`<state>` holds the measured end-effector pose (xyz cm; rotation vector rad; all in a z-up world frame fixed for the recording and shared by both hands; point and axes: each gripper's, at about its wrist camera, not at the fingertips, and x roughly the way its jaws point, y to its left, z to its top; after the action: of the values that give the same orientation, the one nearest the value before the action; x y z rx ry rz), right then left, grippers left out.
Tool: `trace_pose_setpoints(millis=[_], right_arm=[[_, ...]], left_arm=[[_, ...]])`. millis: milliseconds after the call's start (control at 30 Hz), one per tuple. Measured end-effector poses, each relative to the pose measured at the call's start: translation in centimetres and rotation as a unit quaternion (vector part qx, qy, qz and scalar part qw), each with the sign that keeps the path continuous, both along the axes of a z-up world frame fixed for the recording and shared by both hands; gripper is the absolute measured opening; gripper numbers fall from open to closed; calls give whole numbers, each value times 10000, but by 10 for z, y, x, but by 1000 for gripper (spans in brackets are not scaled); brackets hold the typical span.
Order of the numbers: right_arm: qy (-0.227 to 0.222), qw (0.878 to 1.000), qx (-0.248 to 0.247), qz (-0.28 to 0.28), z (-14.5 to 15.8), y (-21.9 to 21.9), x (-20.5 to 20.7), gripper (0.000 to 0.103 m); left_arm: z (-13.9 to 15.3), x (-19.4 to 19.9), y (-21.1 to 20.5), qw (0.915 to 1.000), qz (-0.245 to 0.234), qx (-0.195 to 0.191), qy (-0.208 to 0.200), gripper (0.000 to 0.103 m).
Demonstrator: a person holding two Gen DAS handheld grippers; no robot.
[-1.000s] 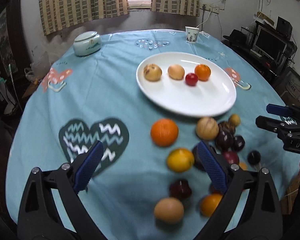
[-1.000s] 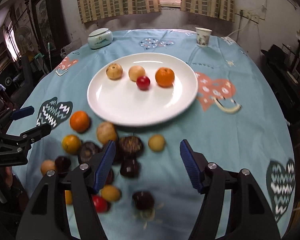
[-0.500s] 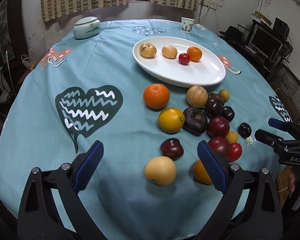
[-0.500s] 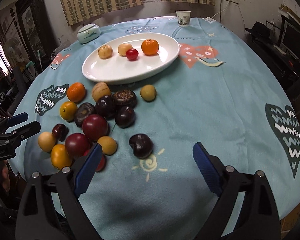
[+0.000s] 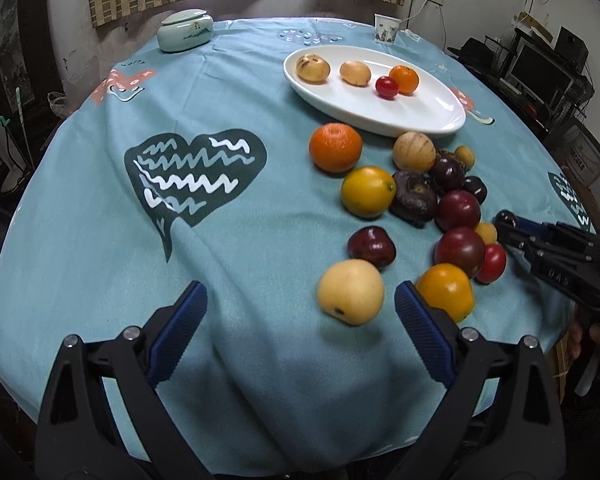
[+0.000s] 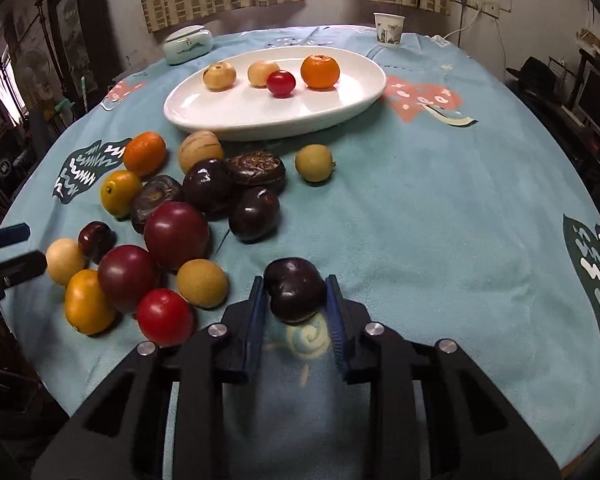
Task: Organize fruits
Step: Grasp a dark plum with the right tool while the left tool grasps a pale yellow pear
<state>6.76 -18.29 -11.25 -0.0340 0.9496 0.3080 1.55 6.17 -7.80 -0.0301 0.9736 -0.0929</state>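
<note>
A white oval plate (image 6: 228, 114) (image 5: 416, 118) holds an orange, a small red fruit and two tan fruits. Several loose fruits lie in a cluster (image 6: 176, 236) on the blue tablecloth in front of it. My right gripper (image 6: 296, 304) is shut on a dark purple plum (image 6: 294, 294) resting on the cloth at the near edge; it also shows in the left wrist view (image 5: 512, 228). My left gripper (image 5: 300, 316) is open and empty, low over the cloth just left of a pale yellow fruit (image 5: 350, 292) and an orange-yellow one (image 5: 446, 290).
A pale green lidded jar (image 5: 185, 35) and a paper cup (image 6: 388, 29) stand at the far side of the round table. Shelves and a monitor (image 5: 540, 68) stand to the right. The table's near edge (image 5: 260, 420) curves just below my grippers.
My right gripper moved forward and closed on the dark plum, which lay free between open jaws before. Both grippers dropped lower and nearer the fruit cluster.
</note>
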Motion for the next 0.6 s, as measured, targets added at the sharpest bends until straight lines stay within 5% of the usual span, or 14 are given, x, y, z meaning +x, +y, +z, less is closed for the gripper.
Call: trace_pose_setpoints(millis=[400,467,500,533,600], right_arm=[[235,9993,289,-82,2,-13,-13,30],[222,9992,312,-90,2,-14,-14,30],[228,9991,335,-92,2,-14,-14,30],[240,9990,373,-101,2,-15,-14,30],[233,9989,385,-96,3,-15,-15,30]], left_arm=[[-29,10,-17,9989,-13,454,112,93],[-31,10,-14,9997,47,253,-10,85],[-27,8,-12,9998,66,157,-136,68],[-22,7,-13,9997,-49,-24,-219,40],[-14,5,-16,9992,-241,-206,-255,39]])
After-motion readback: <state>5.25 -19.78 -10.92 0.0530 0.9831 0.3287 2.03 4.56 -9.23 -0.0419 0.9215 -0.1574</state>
